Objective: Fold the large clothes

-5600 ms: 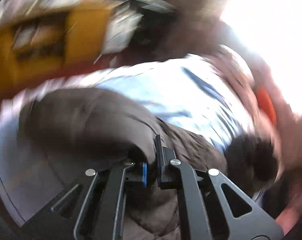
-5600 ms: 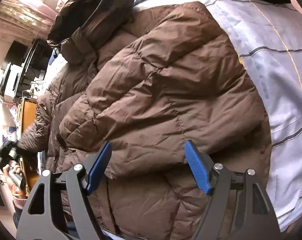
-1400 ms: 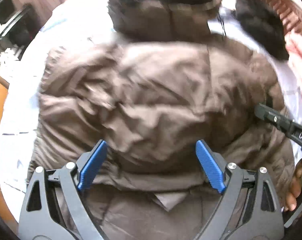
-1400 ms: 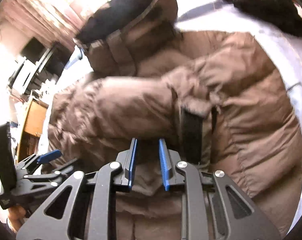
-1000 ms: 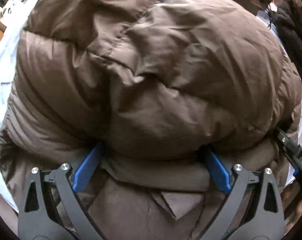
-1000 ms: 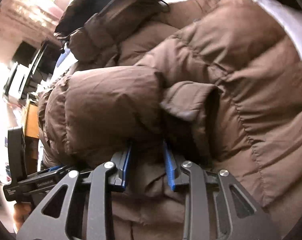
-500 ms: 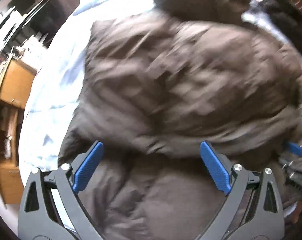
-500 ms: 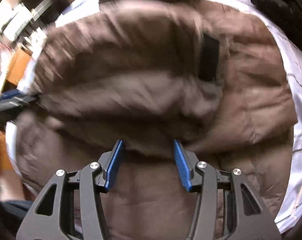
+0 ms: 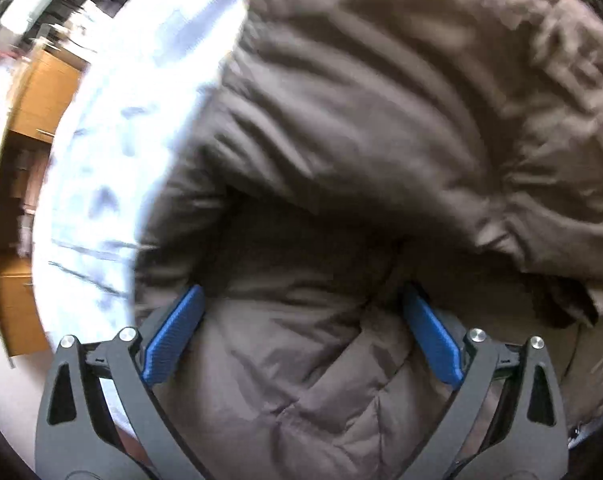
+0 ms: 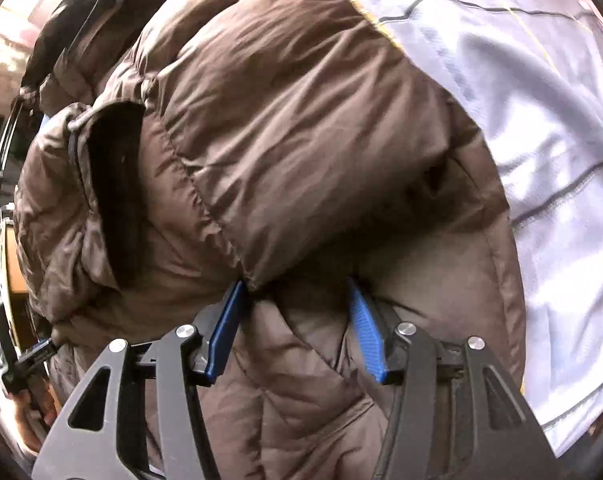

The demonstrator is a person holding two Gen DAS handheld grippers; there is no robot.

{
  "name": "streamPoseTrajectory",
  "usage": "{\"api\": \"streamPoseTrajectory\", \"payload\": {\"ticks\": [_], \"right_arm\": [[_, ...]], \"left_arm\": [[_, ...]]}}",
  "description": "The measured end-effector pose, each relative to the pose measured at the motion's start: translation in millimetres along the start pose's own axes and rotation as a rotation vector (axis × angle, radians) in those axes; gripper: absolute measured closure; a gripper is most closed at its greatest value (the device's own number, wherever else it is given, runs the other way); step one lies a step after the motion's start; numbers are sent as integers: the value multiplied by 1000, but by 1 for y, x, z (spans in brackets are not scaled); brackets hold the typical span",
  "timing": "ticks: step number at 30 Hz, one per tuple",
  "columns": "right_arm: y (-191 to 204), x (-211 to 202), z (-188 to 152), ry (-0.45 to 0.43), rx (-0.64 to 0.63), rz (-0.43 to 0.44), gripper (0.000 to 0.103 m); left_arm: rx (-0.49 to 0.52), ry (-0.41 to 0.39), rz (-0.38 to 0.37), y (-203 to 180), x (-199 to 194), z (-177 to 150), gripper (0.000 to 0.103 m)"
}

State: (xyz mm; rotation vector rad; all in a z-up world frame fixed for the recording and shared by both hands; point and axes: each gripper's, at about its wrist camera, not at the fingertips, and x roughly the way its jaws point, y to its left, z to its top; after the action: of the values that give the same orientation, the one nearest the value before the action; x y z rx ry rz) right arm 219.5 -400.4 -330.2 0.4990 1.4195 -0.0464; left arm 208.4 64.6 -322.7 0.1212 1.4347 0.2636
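— Where's the puffer jacket (image 10: pixel 301 128)?

— Filling mid-frame, heaped on the pale bedsheet (image 10: pixel 541 160) at right.

— And the claws?

— Right gripper (image 10: pixel 297 328) half-spread, just been opening, pinching nothing. Left gripper (image 9: pixel 301 336) wide, empty too.

— Handling?

— Light, squashy, slippery, I'd guess. Grab the stitched hem (image 10: pixel 257 280).

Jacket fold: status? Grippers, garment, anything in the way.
Left gripper open over the jacket. Right gripper open, jaws just opened, puffy fabric between them, not pinched. Jacket lies bunched on the striped sheet. No obstruction seen.
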Motion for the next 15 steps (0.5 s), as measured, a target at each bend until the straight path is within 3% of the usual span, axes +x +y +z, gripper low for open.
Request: {"api": "streamPoseTrajectory", "payload": {"ticks": [3, 4, 7, 8, 11, 13, 15], "right_arm": [[6, -34, 7, -56, 13, 23, 40], [8, -47, 6, -100, 13, 26, 27], [26, -85, 14, -281, -24, 12, 18], [37, -93, 20, -315, -54, 10, 18], [61, -96, 45, -335, -87, 57, 18], [84, -93, 68, -350, -115, 61, 18], [107, -88, 91, -374, -122, 7, 18]], "left_arm": [[-23, -153, -16, -7, -54, 2, 4], [-25, -208, -50, -13, -74, 5, 4], [-1, -290, -175, -44, -109, 14, 4], [34, -297, -225, -65, -116, 19, 4], [125, -277, -284, -107, -112, 22, 4], [185, -238, -267, -146, -99, 32, 3], [212, -214, -216, -170, -80, 43, 4]]}}
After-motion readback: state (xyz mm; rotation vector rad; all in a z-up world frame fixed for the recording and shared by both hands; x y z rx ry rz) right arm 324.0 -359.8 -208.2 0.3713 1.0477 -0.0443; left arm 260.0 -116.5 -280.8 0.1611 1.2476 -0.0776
